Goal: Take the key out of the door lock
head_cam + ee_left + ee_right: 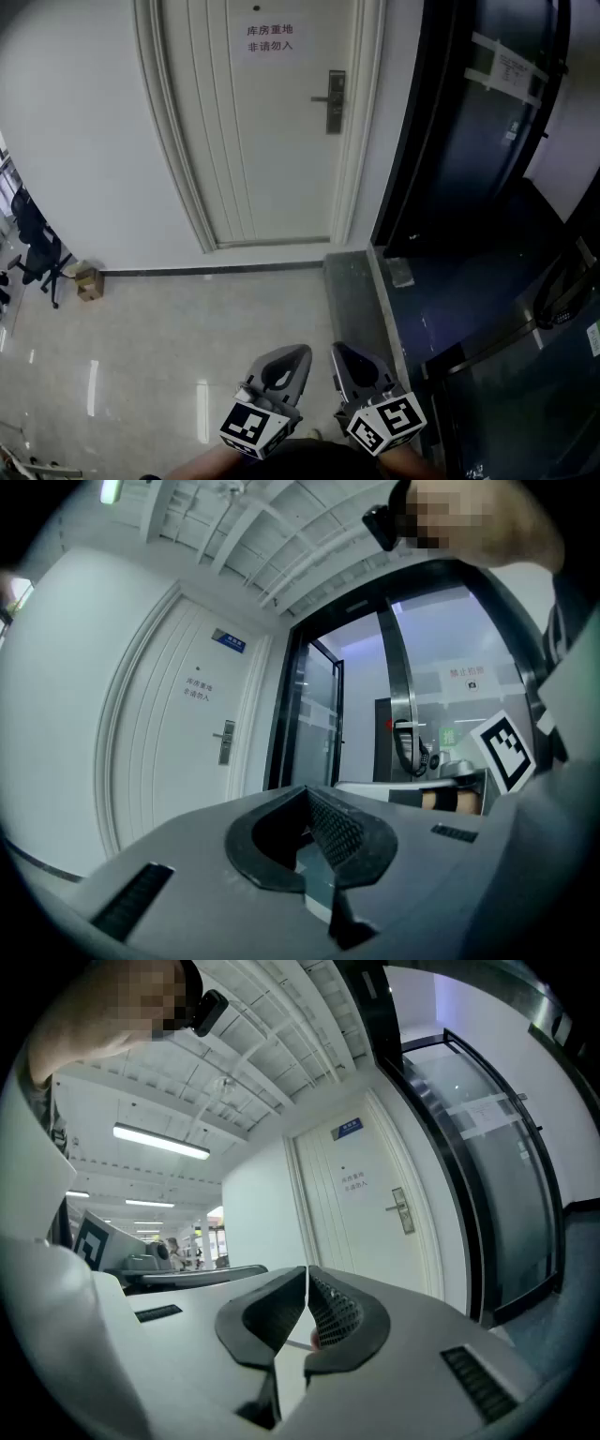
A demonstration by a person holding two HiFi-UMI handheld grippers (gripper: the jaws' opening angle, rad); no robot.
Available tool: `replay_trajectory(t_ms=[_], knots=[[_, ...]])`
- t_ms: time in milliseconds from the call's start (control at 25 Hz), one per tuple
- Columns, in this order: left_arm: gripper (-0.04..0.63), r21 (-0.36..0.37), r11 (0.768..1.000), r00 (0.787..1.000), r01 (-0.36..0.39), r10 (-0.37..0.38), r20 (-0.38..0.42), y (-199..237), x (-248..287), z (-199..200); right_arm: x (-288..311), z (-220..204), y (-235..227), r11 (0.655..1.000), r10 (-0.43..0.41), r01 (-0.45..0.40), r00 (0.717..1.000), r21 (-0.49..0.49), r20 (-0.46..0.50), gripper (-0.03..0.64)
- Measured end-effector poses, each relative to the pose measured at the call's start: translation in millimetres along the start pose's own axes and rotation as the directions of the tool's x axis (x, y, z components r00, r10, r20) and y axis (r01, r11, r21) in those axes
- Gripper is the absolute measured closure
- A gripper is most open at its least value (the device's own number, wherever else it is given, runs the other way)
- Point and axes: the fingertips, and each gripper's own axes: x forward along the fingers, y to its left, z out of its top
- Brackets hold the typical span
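A white door stands ahead, well beyond both grippers, with a paper sign near its top. A metal lock plate with a lever handle sits on the door's right side; it also shows as the lock plate and the lock plate. No key can be made out at this distance. My left gripper and right gripper are held low, side by side, close to the person's body. The left gripper is shut with nothing between its jaws, and so is the right gripper.
Dark glass doors with a looped lock on a handle fill the right side. A dark floor strip runs along their foot. At the left a cardboard box and an office chair stand on the tiled floor.
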Motion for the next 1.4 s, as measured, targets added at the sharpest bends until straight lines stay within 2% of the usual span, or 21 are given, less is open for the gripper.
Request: replay_trajectory(t_ms=[400, 840, 1000, 1400], knots=[[0.591, 0.008, 1.0, 1.0, 0.001, -0.001, -0.002, -17.0, 26.3, -3.2, -10.3, 0.1, -28.7, 1.0, 0.009, -0.009, 1.0, 0.016, -0.005, 0.6], [0.591, -0.015, 1.0, 1.0, 0.02, -0.02, -0.014, 9.8, 70.8, -8.9, 23.7, -4.2, -65.9, 0.999, -0.017, 0.017, 1.0, 0.031, -0.018, 0.6], [0.591, -0.017, 0.999, 0.999, 0.037, -0.038, -0.013, 33.8, 100.8, -9.2, 52.3, -3.4, -90.2, 0.999, -0.041, 0.042, 0.999, 0.032, -0.019, 0.6], [0.591, -0.001, 0.998, 0.998, 0.068, -0.068, -0.007, 136.4, 177.2, 13.3, 170.2, 21.3, -143.4, 0.995, -0.099, 0.099, 0.995, 0.013, 0.005, 0.6]])
